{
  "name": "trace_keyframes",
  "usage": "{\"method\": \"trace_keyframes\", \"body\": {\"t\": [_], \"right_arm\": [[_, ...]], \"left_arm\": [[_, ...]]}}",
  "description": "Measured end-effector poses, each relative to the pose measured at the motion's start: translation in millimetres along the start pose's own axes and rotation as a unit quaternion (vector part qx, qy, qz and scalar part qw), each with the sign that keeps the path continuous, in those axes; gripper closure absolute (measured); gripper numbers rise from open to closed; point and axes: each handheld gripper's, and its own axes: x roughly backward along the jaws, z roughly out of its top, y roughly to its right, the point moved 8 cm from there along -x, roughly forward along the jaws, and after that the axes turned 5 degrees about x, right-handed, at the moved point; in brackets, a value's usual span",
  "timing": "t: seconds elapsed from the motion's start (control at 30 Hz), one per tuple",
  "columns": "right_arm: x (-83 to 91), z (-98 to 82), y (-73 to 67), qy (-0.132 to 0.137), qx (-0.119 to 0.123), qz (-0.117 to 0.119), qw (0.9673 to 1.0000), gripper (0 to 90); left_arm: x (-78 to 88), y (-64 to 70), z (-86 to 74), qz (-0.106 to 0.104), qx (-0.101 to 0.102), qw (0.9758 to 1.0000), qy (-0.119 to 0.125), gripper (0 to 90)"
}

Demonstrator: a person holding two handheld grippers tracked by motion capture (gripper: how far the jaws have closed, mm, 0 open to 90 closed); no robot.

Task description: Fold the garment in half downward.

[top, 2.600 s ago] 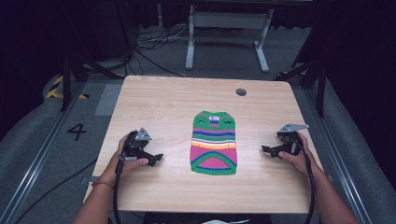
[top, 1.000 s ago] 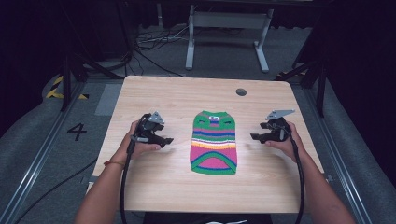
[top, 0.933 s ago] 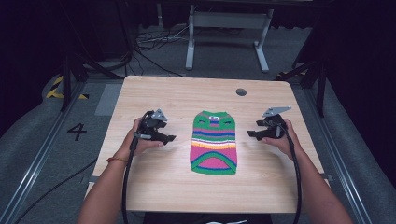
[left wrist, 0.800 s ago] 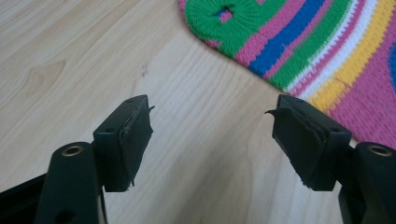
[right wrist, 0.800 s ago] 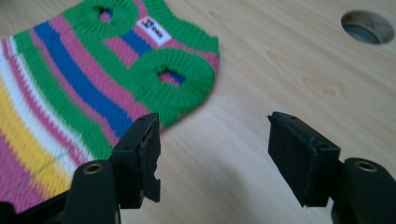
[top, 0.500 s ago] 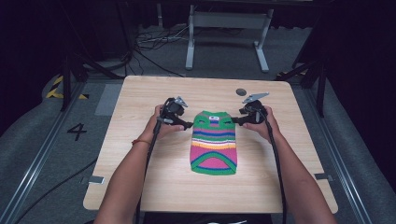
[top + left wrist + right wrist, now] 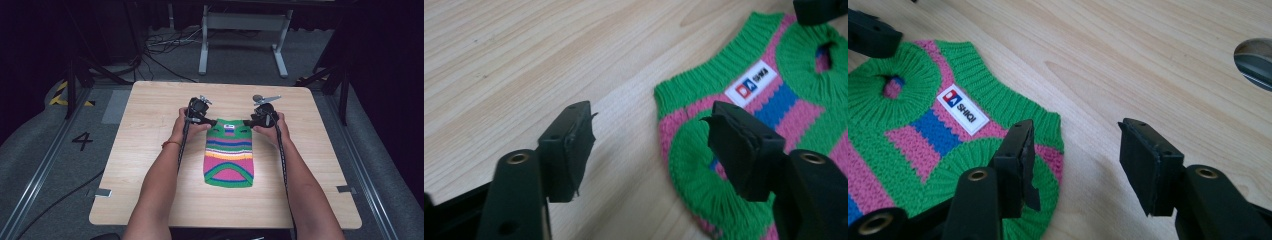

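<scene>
We see the small striped knitted sweater (image 7: 229, 153), green, pink and blue, flat mid-table on the pale wooden table (image 7: 140, 150). The left gripper (image 7: 649, 145) and right gripper (image 7: 1075, 160) flank its 2 top corners, jaws spread, nothing between them.

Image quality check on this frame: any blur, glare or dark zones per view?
High view: table evenly lit, surrounding floor falls to near black, sweater soft in detail. Left gripper view: near jaws and the sweater's closest knit blurred, white label barely legible. Right gripper view: label sharper, and a bright sheen on the wood beyond the open jaws.
</scene>
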Motion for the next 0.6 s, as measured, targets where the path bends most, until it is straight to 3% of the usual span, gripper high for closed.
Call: {"method": "trace_keyframes", "body": {"t": [0.1,0.17,0.23,0.33,0.4,0.47,0.53,0.6], "right_arm": [[-6.0,1.3,0.7,0.009,-0.005,-0.001,0.9999,51.6],[-14.2,-3.3,1.5,0.001,-0.007,0.0,1.0,52.9],[-15.9,-3.2,1.7,0.011,-0.016,0.005,0.9998,54.4],[-16.1,-3.7,2.2,0.015,-0.02,0.012,0.9996,56.2],[-15.0,-4.2,0.6,0.012,-0.021,0.02,0.9995,62.5],[-14.4,-4.1,-2.8,0.005,-0.017,0.028,0.9994,72.4],[-14.5,-2.8,-8.3,0.001,-0.01,0.039,0.9992,81.7],[-14.1,-2.4,-9.8,-0.003,-0.008,0.037,0.9993,84.2]], "left_arm": [[-7.3,1.1,-0.3,0.0,0.001,1.0,-0.005,42.9],[-11.1,3.8,-1.0,-0.003,0.0,0.9999,-0.01,44.9],[-14.2,7.1,-2.5,-0.008,-0.014,0.9997,-0.016,46.7],[-14.0,8.8,-2.7,-0.016,-0.02,0.9996,-0.017,52.4],[-13.9,13.3,-3.0,-0.029,-0.027,0.999,-0.02,63.9],[-13.7,16.2,-3.1,-0.031,-0.035,0.9987,-0.022,69.7],[-13.2,18.1,-3.1,-0.026,-0.044,0.9984,-0.023,76.4],[-12.6,19.4,-3.2,-0.019,-0.047,0.9984,-0.025,78.4]]}}
